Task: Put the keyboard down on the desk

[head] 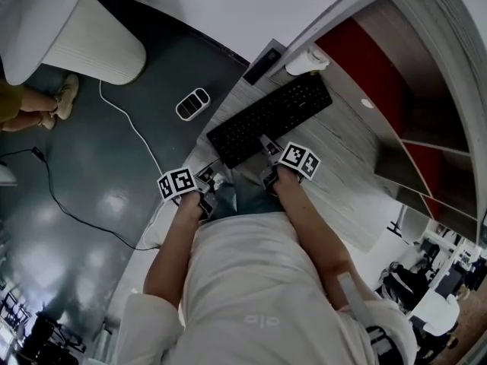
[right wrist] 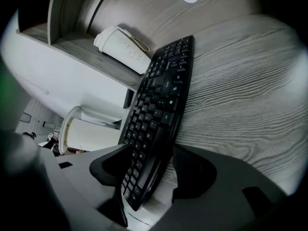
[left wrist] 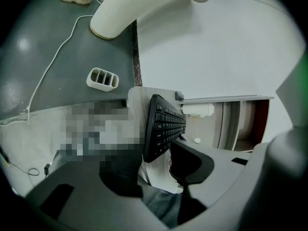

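A black keyboard [head: 270,120] lies flat on the grey wood desk [head: 346,162], close to its near edge. My right gripper [head: 268,164] stands at the keyboard's near long edge. In the right gripper view the keyboard [right wrist: 156,114] runs between the right gripper's [right wrist: 151,170] open jaws, with gaps on both sides. My left gripper [head: 204,196] is off the desk's corner, over the person's lap and apart from the keyboard. Its jaws [left wrist: 156,170] are open and hold nothing, and the keyboard's left end [left wrist: 161,129] shows beyond them.
A white cup [head: 308,61] lies on its side on the shelf behind the keyboard. A black device [head: 262,63] sits at the desk's far corner. On the dark floor are a white slotted holder [head: 192,103], a white cable [head: 129,124] and a ribbed white base [head: 91,44].
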A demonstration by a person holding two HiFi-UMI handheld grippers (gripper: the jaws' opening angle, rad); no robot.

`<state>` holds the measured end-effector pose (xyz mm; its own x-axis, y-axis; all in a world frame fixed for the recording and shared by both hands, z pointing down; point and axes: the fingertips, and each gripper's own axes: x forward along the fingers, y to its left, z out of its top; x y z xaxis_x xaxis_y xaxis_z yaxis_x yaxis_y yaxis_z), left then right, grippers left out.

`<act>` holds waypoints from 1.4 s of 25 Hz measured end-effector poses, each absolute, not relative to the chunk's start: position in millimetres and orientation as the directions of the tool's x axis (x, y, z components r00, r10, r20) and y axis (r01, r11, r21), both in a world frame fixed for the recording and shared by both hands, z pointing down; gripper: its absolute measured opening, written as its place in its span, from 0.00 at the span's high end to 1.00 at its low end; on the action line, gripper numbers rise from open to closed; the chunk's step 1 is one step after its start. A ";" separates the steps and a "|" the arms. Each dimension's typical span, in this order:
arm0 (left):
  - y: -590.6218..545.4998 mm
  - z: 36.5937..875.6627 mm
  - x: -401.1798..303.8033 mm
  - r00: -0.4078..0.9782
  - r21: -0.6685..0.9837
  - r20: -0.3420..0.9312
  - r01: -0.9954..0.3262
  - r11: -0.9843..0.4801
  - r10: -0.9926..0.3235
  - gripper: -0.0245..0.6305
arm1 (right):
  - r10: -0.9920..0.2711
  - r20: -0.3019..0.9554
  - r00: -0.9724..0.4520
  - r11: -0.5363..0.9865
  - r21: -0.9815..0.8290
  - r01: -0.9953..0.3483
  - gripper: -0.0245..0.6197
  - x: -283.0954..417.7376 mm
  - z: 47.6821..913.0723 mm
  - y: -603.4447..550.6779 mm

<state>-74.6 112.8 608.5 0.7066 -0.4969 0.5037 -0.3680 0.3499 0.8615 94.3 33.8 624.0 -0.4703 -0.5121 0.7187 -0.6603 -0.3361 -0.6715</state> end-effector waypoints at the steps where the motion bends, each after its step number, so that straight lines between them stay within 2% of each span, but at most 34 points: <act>1: 114.1 607.5 -76.7 0.705 0.863 0.501 -0.366 0.349 -0.502 0.66 | -0.505 0.728 -0.464 -0.327 -0.659 -0.677 0.52 93.2 624.0 34.5; 7: 121.9 607.7 -91.0 0.683 0.867 0.494 -0.340 0.365 -0.538 0.66 | -0.468 0.779 -0.417 -0.261 -0.573 -0.777 0.51 94.0 622.8 35.7; 11: 124.1 601.5 -99.3 0.667 0.870 0.490 -0.343 0.353 -0.561 0.68 | -0.471 0.770 -0.431 -0.230 -0.579 -0.782 0.51 90.9 615.6 36.8; 14: 120.5 587.5 -111.7 0.643 0.871 0.491 -0.383 0.308 -0.588 0.77 | -0.495 0.740 -0.455 -0.158 -0.592 -0.790 0.63 85.0 598.1 36.2; 16: 114.9 573.5 -121.5 0.627 0.876 0.475 -0.402 0.266 -0.617 0.85 | -0.513 0.712 -0.479 -0.074 -0.593 -0.802 0.74 77.3 580.8 33.7; 21: 99.8 521.7 -143.2 0.597 0.885 0.401 -0.448 0.126 -0.695 0.93 | -0.555 0.639 -0.532 0.120 -0.571 -0.812 0.85 55.0 529.5 27.8; 30: 90.6 409.8 -166.7 0.535 0.702 0.308 -0.686 -0.192 -0.787 0.94 | -0.605 0.464 -0.647 0.450 -0.471 -0.759 0.90 14.6 412.6 25.0; 35: 95.6 354.7 -175.7 0.501 0.535 0.261 -0.787 -0.309 -0.825 0.94 | -0.615 0.374 -0.694 0.611 -0.329 -0.720 0.90 -3.9 348.2 38.2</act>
